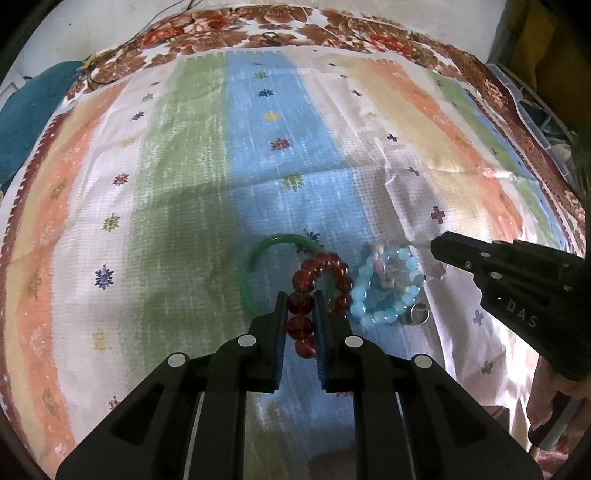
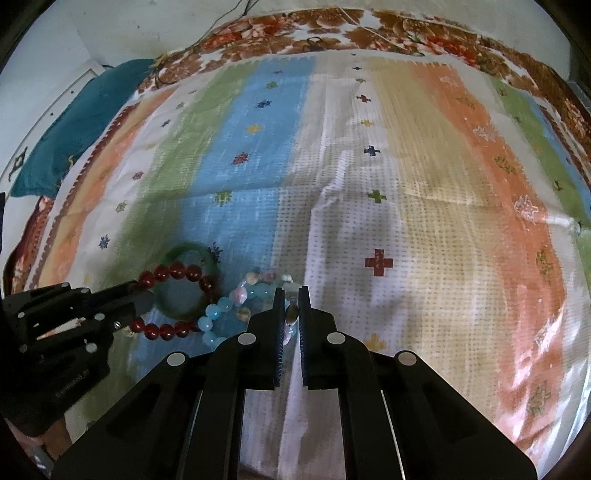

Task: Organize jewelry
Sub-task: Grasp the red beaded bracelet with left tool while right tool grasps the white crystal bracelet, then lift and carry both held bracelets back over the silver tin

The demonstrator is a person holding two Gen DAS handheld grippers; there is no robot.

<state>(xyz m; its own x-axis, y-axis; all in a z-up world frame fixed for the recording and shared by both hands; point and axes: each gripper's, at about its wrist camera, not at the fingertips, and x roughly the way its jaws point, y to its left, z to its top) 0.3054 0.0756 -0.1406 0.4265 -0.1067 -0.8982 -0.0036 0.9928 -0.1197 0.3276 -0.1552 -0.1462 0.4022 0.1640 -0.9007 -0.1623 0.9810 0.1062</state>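
Left wrist view: a striped cloth in green, blue, white, tan and orange, dotted with small stars and crosses, covers the surface; a brown floral sheet rims it at the far edge, with a pale wall behind. A teal cushion sits far left and a clear plastic bin far right. The left tongs are closed on the red bracelet: three beads line up between the pads, running along the fingers, and the rest of the loop curves ahead and to the right. Under it lies the green bangle, flat on the blue stripe. Just right, touching the red beads, is the blue bracelet, with a pastel strand across its middle and a small silver ring at its near right edge. The right tongs enter from the right with the tip at the pastel beads; a hand shows below them.

Right wrist view: the same cloth, sheet and cushion; the bin and ring are not seen here. The right tongs are nearly shut, pinching a brown-and-pink bead of the pastel strand, which trails ahead and left. The left tongs reach in from the left; here the red bracelet shows as a wide loop lying across the bangle, its long axis running left to right, with the blue bracelet at its right end.
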